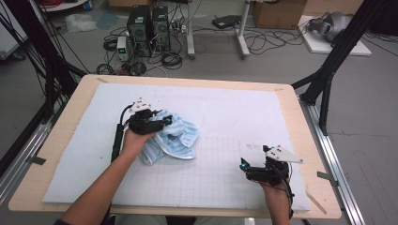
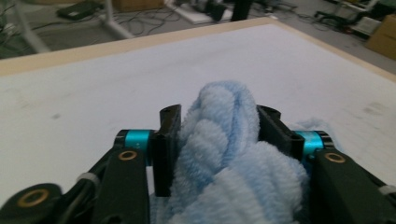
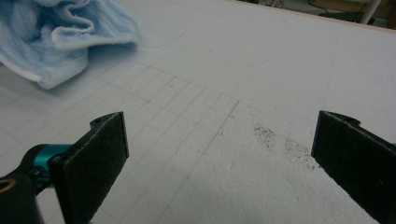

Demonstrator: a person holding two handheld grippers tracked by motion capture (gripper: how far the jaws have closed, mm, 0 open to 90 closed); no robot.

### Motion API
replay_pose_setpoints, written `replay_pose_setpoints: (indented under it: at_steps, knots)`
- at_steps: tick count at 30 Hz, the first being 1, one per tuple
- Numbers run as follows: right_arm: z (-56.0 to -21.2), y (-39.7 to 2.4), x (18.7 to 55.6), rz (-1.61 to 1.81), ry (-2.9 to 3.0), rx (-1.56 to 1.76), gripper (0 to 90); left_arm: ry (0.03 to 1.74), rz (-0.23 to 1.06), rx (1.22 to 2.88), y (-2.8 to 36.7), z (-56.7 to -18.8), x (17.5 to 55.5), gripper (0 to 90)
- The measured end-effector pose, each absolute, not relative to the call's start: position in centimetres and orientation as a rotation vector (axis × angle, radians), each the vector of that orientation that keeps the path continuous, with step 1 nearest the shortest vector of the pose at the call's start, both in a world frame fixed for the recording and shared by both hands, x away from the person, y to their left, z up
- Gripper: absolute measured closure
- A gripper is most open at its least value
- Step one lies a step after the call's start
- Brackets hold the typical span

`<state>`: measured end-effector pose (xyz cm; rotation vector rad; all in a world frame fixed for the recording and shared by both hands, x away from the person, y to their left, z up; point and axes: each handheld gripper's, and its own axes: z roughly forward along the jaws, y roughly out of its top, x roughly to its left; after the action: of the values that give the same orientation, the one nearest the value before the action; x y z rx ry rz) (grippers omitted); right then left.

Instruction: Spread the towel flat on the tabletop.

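Right gripper (image 1: pixel 256 169) near table's front edge, jaws wide apart, nothing between, over gridded white mat (image 1: pixel 225 159). Blue towel (image 1: pixel 176 136) crumpled well apart, left of centre. Left gripper (image 2: pixel 217 130) at towel, fold bunched between half-spread jaws, pads touching pile.

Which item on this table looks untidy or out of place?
The light blue towel lies crumpled in a heap on the white mat, a fold bunched between the left gripper jaws. Dark smudges mark the mat.

White foam mat (image 1: pixel 244 122) on wooden table (image 1: pixel 300 140); computer towers (image 1: pixel 148 26) behind
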<state>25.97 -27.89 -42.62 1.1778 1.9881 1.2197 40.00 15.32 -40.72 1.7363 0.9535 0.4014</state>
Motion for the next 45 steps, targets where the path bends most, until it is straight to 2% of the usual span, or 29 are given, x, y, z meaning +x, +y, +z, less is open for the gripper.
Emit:
replay_pose_setpoints:
  at_steps: [7, 16, 19, 30, 31, 32, 33, 35, 36, 40, 42, 44, 45]
  knots:
    - [-42.7, -27.7, 26.0, 1.217, 2.002, 1.176, 3.0, 0.927, 0.417, 1.654, 17.6, -39.5, 39.7, 39.7]
    - [-42.6, -26.8, 26.2, 1.241, 2.039, 1.136, 3.0, 0.908, 0.445, 1.63, 21.7, -39.3, 38.0, 38.6]
    - [-42.6, -26.4, 26.3, 1.261, 2.053, 1.116, 3.0, 0.901, 0.453, 1.669, 22.6, -40.0, 37.1, 38.4]
    - [-42.6, -22.3, 27.3, 1.265, 2.194, 0.997, 6.2, 0.875, 0.502, 1.644, 25.9, -41.6, 34.6, 37.0]
    - [-42.6, -21.5, 27.5, 1.267, 2.228, 0.965, 16.4, 0.873, 0.507, 1.645, 26.1, -41.8, 34.5, 37.3]
    - [-42.6, -21.5, 27.5, 1.267, 2.228, 0.965, 16.4, 0.877, 0.508, 1.646, 26.3, -41.9, 34.5, 37.3]
    - [-42.6, -20.7, 27.7, 1.275, 2.264, 0.916, 21.8, 0.879, 0.505, 1.646, 26.5, -42.0, 34.5, 37.3]
    - [-42.7, -20.2, 27.9, 1.273, 2.272, 0.908, 23.6, 0.882, 0.505, 1.64, 26.7, -42.1, 34.5, 37.3]
    - [-42.7, -19.2, 28.2, 1.28, 2.308, 0.865, 29.5, 0.884, 0.505, 1.637, 26.8, -42.2, 34.5, 37.7]
    - [-42.9, -17.5, 28.8, 1.273, 2.343, 0.811, 34.4, 0.892, 0.495, 1.627, 27.1, -42.4, 34.6, 37.8]
    - [-43.3, -15.6, 29.6, 1.236, 2.39, 0.777, 42.0, 0.89, 0.489, 1.625, 27.2, -42.4, 34.6, 38.0]
    - [-43.5, -14.9, 29.8, 1.214, 2.399, 0.778, 44.0, 0.886, 0.486, 1.615, 27.1, -42.3, 34.5, 38.2]
    - [-43.9, -14.0, 30.4, 1.183, 2.4, 0.78, 49.0, 0.879, 0.48, 1.613, 27.1, -42.2, 34.5, 38.5]
